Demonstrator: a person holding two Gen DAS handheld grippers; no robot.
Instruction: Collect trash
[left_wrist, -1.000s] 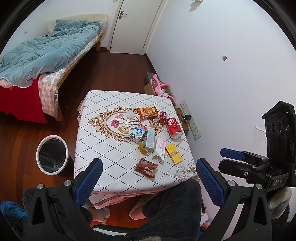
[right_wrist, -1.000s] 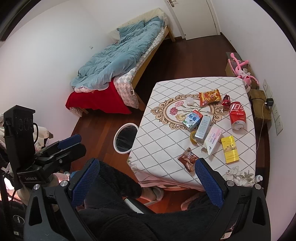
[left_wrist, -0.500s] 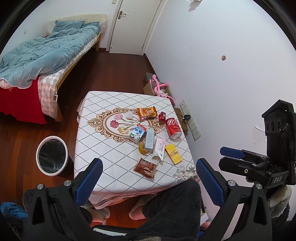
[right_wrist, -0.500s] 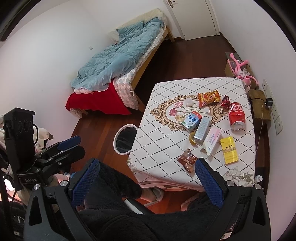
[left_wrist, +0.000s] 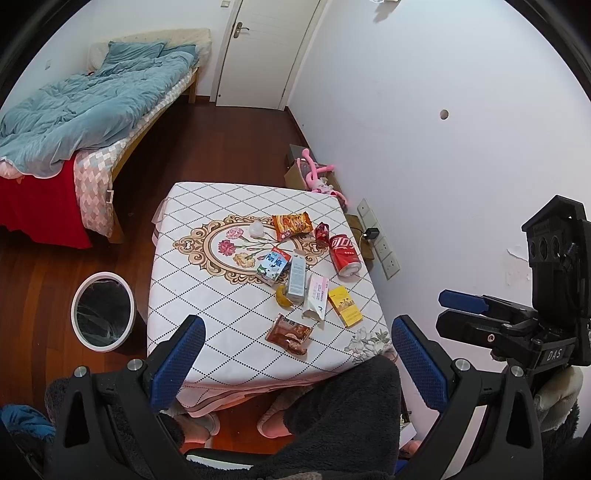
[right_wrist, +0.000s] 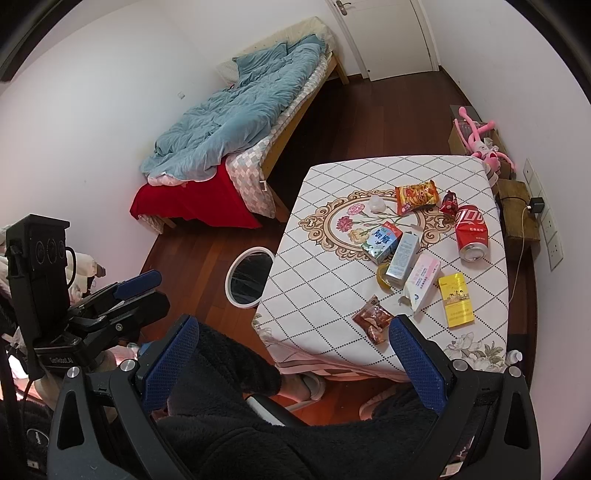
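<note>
A: What do we see from above? 
B: We see the left gripper (left_wrist: 298, 363) and the right gripper (right_wrist: 291, 360), both with jaws spread wide and holding nothing, raised well apart from the surface (left_wrist: 207, 295) over a seated person's dark-clad lap.

A: Where does the trash lie? 
B: We find it on the surface's right half: a red can (left_wrist: 344, 254) on its side near the wall edge, an orange packet (left_wrist: 291, 226) beyond it, a milk carton (left_wrist: 273, 266) touching a grey box (left_wrist: 297, 278), a pink box (left_wrist: 317, 297), a yellow box (left_wrist: 344, 305) and a brown wrapper (left_wrist: 291, 333) nearest the person.

A: And the bin? 
B: We see the white-rimmed bin (left_wrist: 102, 311) on the floor just beside the surface's left edge, its mouth open; a bed (left_wrist: 85, 110) stands further off.
</note>
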